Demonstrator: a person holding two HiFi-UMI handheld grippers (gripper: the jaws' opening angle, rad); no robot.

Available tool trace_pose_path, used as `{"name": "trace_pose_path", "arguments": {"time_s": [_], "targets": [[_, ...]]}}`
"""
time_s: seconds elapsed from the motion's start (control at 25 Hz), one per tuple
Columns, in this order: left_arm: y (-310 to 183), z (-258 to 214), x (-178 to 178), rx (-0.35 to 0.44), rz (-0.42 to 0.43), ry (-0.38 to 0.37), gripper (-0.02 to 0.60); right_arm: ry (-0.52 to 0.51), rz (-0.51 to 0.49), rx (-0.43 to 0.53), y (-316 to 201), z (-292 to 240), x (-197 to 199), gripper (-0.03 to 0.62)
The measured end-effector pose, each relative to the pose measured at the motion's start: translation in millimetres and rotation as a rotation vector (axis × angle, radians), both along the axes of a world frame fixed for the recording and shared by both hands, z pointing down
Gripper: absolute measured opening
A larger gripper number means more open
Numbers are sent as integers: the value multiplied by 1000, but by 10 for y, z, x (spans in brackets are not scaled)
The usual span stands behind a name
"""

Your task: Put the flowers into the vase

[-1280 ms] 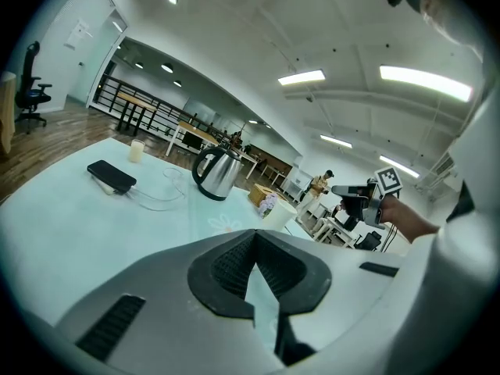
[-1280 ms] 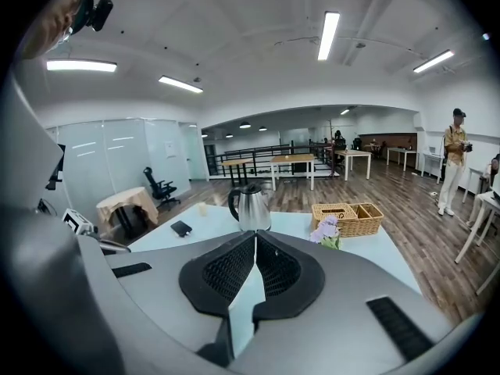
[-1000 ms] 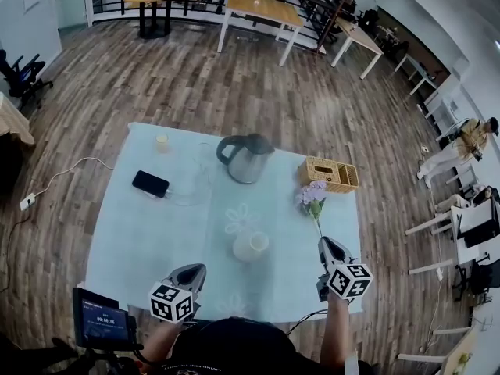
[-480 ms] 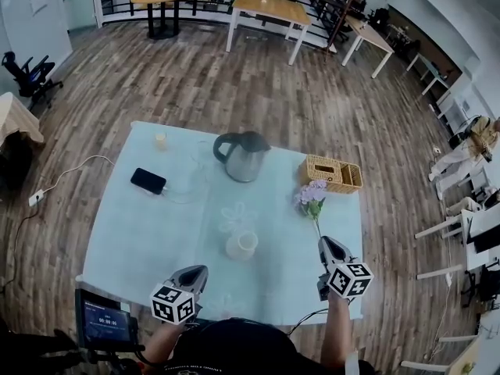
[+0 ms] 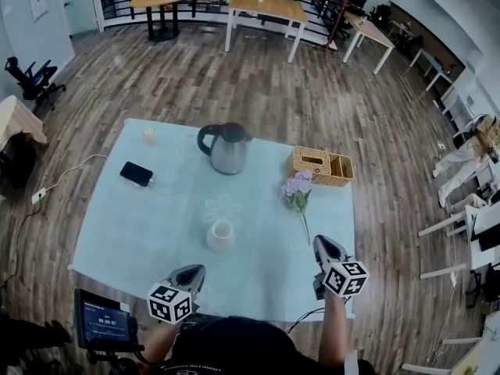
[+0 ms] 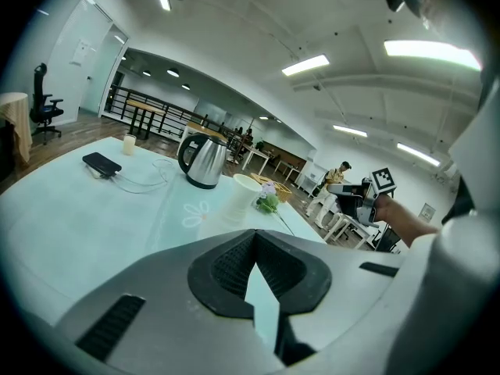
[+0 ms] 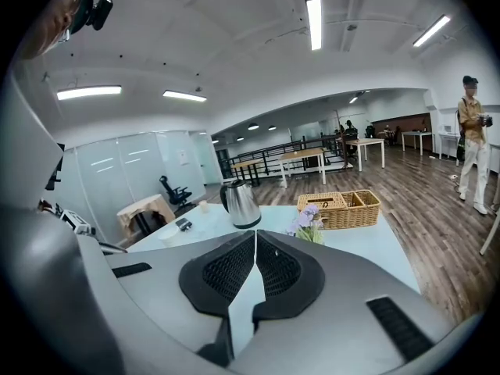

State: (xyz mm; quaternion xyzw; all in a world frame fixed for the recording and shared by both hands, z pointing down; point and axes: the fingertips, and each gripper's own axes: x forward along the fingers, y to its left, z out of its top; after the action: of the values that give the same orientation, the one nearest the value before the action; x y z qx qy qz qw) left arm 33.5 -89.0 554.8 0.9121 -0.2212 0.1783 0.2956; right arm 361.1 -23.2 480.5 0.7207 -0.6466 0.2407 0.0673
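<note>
A white vase (image 5: 220, 235) stands upright near the middle of the pale blue table (image 5: 117, 233). The purple flowers (image 5: 297, 188) lie flat to its right, with the stem running toward the near edge. My left gripper (image 5: 190, 274) hovers over the near table edge, short of the vase, shut and empty. My right gripper (image 5: 323, 248) is just behind the stem's end, also shut with nothing in it. The left gripper view shows its jaws (image 6: 255, 237) met, with the vase (image 6: 241, 196) and flowers (image 6: 268, 201) ahead. Past the right gripper (image 7: 255, 237), the flowers (image 7: 307, 221) lie ahead.
A steel kettle (image 5: 226, 148) stands behind the vase and a wicker basket (image 5: 320, 166) behind the flowers. A black phone (image 5: 136, 173) with a cable and a small cup (image 5: 148, 135) sit at the far left. A person (image 7: 473, 155) stands off to the right.
In the head view the table and its things have slid left and slightly away. Both grippers have shifted right relative to the vase and flowers, and both stay shut.
</note>
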Motion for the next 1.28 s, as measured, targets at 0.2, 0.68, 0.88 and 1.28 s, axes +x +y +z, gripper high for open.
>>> {"name": "trace_pose_path", "arguments": {"time_s": [0.2, 0.68, 0.88, 1.28], "targets": [[325, -44, 216, 21, -41, -1, 8, -17, -30, -17, 227, 99, 277, 21], [989, -28, 350, 33, -195, -44, 8, -69, -156, 6, 374, 259, 625, 21], [882, -108, 359, 82, -198, -49, 8, -67, -138, 52, 273, 191, 785, 21], [845, -264, 493, 113, -216, -53, 8, -59, -106, 64, 285, 82, 1243, 21]]}}
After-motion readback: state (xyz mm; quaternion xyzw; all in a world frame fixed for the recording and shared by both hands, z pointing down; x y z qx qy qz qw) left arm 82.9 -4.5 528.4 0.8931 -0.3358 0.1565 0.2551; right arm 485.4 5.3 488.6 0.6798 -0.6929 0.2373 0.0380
